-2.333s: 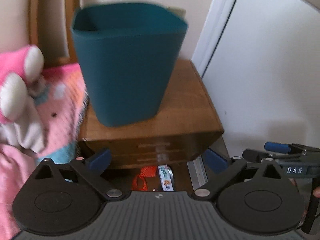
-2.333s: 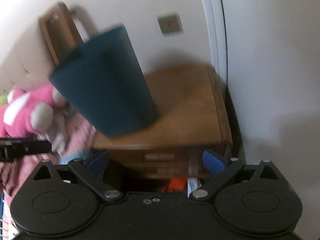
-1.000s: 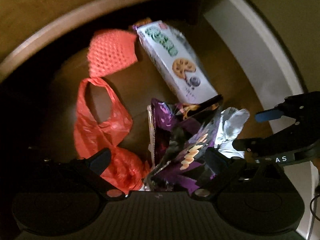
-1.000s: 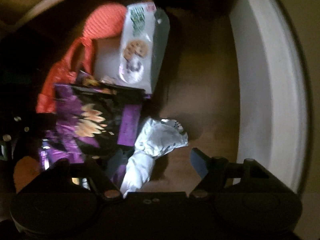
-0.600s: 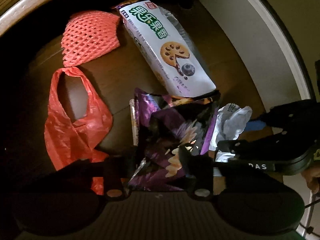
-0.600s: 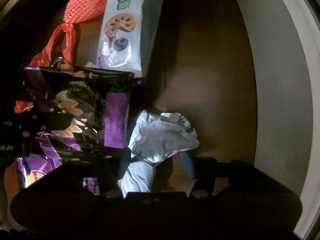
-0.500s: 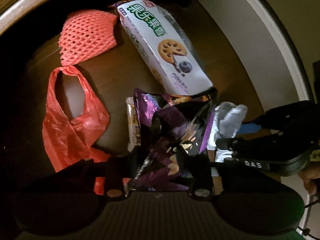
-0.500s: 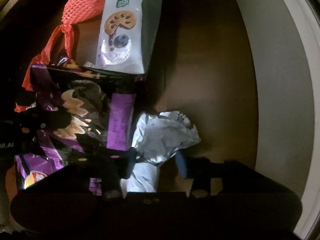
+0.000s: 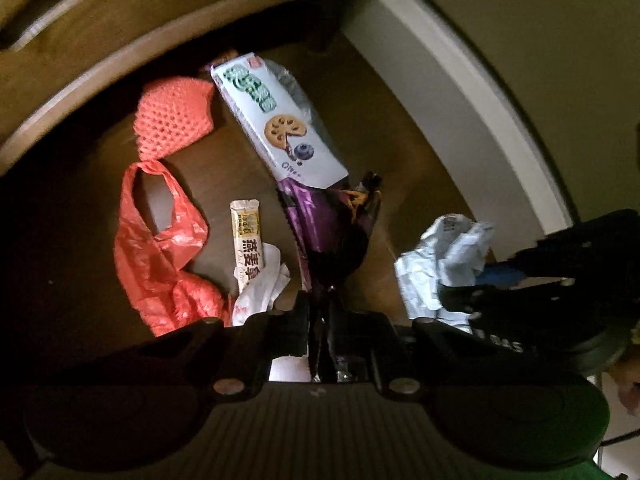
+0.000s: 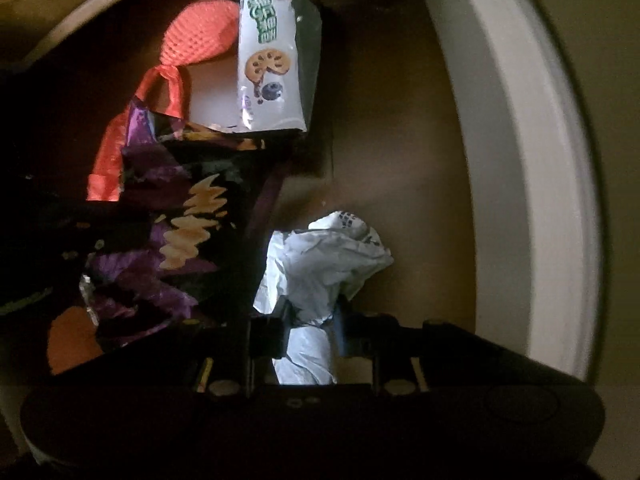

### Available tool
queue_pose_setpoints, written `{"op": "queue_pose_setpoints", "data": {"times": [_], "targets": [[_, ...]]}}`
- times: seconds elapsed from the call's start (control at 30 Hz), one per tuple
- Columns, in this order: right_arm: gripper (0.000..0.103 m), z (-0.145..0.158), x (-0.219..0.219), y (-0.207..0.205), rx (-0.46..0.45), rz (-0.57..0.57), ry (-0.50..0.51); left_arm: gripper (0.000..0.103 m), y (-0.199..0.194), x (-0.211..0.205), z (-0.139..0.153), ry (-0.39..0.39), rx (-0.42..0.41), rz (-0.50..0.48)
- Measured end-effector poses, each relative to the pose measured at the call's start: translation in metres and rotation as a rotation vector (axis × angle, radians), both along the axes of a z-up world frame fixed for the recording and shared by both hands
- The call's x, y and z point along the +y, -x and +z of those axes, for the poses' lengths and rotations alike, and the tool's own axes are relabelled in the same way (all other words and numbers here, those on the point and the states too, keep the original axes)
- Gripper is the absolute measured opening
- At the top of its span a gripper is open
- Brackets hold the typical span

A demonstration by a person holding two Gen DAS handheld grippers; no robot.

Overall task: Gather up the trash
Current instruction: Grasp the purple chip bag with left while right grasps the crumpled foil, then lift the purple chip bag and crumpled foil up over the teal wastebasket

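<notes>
Trash lies on a dark wooden floor. My left gripper (image 9: 320,314) is shut on a purple snack bag (image 9: 328,232), which hangs folded from its jaws above the floor. The right gripper (image 10: 310,320) has its jaws closing, and the pads pinch a crumpled white wrapper (image 10: 324,256). In the left wrist view that wrapper (image 9: 440,256) and the right gripper (image 9: 476,284) sit at the right. A white cookie packet (image 9: 280,124), a red foam net (image 9: 172,124), a red plastic bag (image 9: 160,248) and an oat-bar sachet (image 9: 248,240) still lie on the floor.
A wooden cabinet's lower edge (image 9: 120,64) arcs across the top left. A white skirting board (image 9: 480,112) runs down the right side. A white paper scrap (image 9: 264,284) lies by the sachet. Bare floor (image 10: 400,140) shows between the trash and the skirting.
Both grippers went from open to closed, the left on the purple bag, the right on the white wrapper. Both rose, and the lifted bag uncovered the oat-bar sachet.
</notes>
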State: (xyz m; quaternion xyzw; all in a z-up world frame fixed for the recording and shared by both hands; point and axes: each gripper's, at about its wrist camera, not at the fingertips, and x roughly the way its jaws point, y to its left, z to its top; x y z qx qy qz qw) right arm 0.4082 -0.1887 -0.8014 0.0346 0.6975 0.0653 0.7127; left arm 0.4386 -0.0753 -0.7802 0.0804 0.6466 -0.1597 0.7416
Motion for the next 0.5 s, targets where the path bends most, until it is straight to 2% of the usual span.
{"op": "queue_pose_setpoints", "data": {"times": [0.1, 0.27, 0.5], "targets": [[0.021, 0.035, -0.003, 0.007, -0.018, -0.029, -0.003, 0.008, 0.009, -0.004, 0.024, -0.001, -0.009, 0.003], [0.02, 0.101, -0.013, 0.02, -0.068, -0.073, -0.014, 0.008, 0.022, -0.004, 0.081, 0.026, -0.028, 0.004], [0.02, 0.21, -0.006, 0.031, -0.161, -0.106, -0.051, 0.008, 0.032, 0.007, 0.196, 0.03, -0.096, 0.038]]}}
